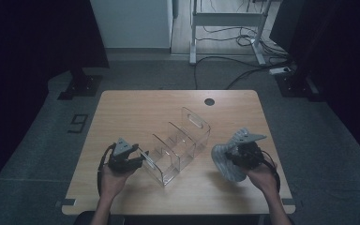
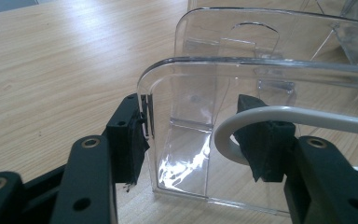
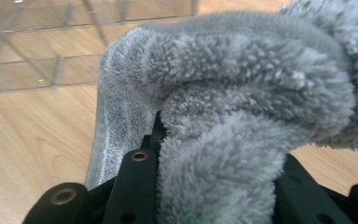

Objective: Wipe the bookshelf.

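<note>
At table's near edge, left gripper (image 1: 143,158) clamped on clear organizer (image 1: 180,145), right gripper (image 1: 234,157) clamped on grey cloth (image 1: 227,161), wiping due next.

An organiser (image 1: 178,147) is sitting mid-worktop (image 1: 136,105), running diagonally from near-left to far-right. The left gripper (image 1: 140,158) is sitting at its near-left end, fingers (image 2: 130,135) straddling the end wall. A cloth (image 1: 226,160) is hanging in the right gripper (image 1: 234,157), just right of the organiser.
</note>
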Available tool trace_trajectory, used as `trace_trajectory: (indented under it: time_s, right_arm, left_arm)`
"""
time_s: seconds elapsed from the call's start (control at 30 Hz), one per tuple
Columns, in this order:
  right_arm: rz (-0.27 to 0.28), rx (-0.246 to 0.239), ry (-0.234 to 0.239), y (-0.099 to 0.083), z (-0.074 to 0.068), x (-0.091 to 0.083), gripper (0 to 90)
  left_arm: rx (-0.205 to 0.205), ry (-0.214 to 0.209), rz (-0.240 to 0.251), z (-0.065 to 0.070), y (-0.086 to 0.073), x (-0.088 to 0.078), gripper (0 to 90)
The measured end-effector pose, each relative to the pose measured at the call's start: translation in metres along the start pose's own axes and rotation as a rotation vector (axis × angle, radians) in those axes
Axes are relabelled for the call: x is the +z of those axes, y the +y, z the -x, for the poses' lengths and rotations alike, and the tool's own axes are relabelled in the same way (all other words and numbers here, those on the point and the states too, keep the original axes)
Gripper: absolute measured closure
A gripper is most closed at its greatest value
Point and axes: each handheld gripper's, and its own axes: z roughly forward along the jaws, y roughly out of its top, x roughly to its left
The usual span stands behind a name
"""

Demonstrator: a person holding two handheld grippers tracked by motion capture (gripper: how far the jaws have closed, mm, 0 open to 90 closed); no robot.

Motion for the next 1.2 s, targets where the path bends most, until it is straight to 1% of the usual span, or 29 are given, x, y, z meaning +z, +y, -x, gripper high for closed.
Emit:
trace_trajectory:
  time_s: [0.13, 0.2, 0.37, 0.47, 0.6, 0.67, 0.77, 0.83, 1.0, 1.2]
  right_arm:
    - [0.003, 0.04, -0.033, -0.004, 0.013, -0.007, 68.2]
    - [0.004, 0.06, -0.058, -0.008, 0.022, -0.012, 68.2]
    - [0.004, 0.106, -0.097, -0.016, 0.039, -0.021, 68.0]
    - [0.001, 0.129, -0.122, -0.021, 0.047, -0.024, 68.0]
    - [-0.004, 0.143, -0.144, -0.025, 0.054, -0.027, 67.8]
    - [-0.013, 0.146, -0.154, -0.027, 0.056, -0.025, 67.5]
    - [-0.04, 0.154, -0.153, -0.031, 0.058, -0.018, 66.9]
    - [-0.067, 0.157, -0.149, -0.034, 0.059, -0.01, 66.5]
    - [-0.108, 0.171, -0.136, -0.042, 0.063, 0.004, 65.1]
    - [-0.157, 0.159, -0.127, -0.05, 0.065, 0.02, 61.2]
  left_arm:
    - [-0.001, 0.0, 0.0, 0.0, 0.0, 0.0, 45.1]
    - [-0.001, 0.0, 0.0, 0.0, 0.0, 0.0, 45.1]
    - [-0.001, 0.0, 0.001, 0.0, 0.0, 0.0, 45.1]
    - [-0.002, -0.001, 0.001, 0.0, 0.0, 0.0, 45.1]
    - [-0.001, 0.0, 0.001, 0.0, 0.0, 0.0, 45.0]
    - [-0.001, 0.0, 0.002, 0.0, 0.0, 0.0, 45.0]
    - [-0.001, -0.001, 0.002, 0.0, 0.0, 0.0, 45.0]
    - [0.0, 0.0, 0.004, 0.0, 0.0, 0.0, 45.0]
    - [0.004, 0.001, 0.002, 0.0, 0.0, 0.0, 44.9]
    - [0.007, 0.001, 0.005, 0.0, 0.0, 0.0, 44.8]
